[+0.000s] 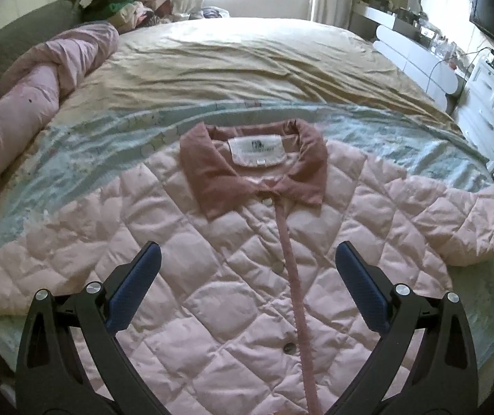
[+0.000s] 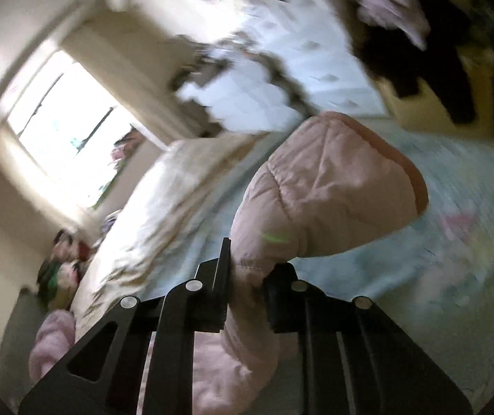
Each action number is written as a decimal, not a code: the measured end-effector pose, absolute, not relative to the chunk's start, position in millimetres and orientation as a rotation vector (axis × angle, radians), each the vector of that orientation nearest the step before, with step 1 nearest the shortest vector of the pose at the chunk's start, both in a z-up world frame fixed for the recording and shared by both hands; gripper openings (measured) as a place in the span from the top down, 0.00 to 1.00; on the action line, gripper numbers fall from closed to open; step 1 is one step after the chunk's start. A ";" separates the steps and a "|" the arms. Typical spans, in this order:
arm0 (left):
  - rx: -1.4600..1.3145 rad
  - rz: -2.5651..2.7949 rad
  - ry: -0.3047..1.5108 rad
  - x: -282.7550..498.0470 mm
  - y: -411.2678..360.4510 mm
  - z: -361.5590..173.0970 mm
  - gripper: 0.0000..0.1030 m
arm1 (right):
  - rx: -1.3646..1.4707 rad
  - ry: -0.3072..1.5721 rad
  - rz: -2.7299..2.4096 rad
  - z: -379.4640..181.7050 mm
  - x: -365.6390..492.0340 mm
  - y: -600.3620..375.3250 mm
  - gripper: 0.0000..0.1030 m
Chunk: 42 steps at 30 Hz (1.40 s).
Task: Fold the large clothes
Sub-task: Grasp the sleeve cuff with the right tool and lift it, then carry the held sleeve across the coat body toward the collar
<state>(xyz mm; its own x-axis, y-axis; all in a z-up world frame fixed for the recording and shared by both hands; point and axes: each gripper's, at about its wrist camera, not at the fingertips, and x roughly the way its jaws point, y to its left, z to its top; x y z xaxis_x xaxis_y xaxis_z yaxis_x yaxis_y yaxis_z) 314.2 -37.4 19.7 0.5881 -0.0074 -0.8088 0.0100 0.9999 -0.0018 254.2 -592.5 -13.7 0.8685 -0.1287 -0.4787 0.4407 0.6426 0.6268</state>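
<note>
A pale pink quilted jacket (image 1: 233, 276) with a darker pink collar (image 1: 254, 169) lies face up, buttoned, on the bed. My left gripper (image 1: 247, 269) is open and empty, hovering above the jacket's chest, its fingers either side of the button placket. The jacket's right sleeve (image 1: 461, 221) stretches out to the right. In the right wrist view, my right gripper (image 2: 247, 269) is shut on that sleeve (image 2: 326, 190) and holds it lifted above the bed; the view is blurred and tilted.
The bed (image 1: 247, 62) has a beige sheet and a light blue patterned cover (image 1: 84, 159). A rolled pink quilt (image 1: 39, 79) lies along the left edge. A clothes pile (image 1: 133, 3) sits at the far left corner. White drawers (image 1: 489, 103) stand to the right.
</note>
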 end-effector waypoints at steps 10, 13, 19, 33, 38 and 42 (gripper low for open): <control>-0.061 -0.002 0.863 310.8 -8.3 71.4 0.08 | 0.456 0.336 -0.051 94.6 302.2 -472.5 0.86; -0.086 0.009 0.856 307.2 6.7 76.1 0.08 | 0.380 0.322 0.000 107.1 314.9 -439.3 0.86; -0.155 0.004 0.868 305.4 30.4 78.2 0.08 | 0.299 0.328 0.113 117.9 330.0 -371.2 0.86; -0.281 -0.002 0.850 297.5 81.0 87.9 0.08 | 0.212 0.391 0.317 101.8 344.5 -242.2 0.86; -0.276 -0.003 0.837 293.6 93.1 90.8 0.08 | 0.201 0.428 0.357 82.3 347.2 -211.6 0.86; -0.305 -0.013 0.838 292.9 102.5 87.2 0.08 | 0.189 0.467 0.389 63.9 348.0 -189.4 0.86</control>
<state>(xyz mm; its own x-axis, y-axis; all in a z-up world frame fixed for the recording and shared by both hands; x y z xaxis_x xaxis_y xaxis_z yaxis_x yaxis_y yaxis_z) 292.9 102.5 87.2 0.6715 -0.1308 -0.7293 -0.1080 0.9565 -0.2710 348.0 -189.4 63.9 0.8217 0.4057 -0.4003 -0.3202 0.9096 0.2646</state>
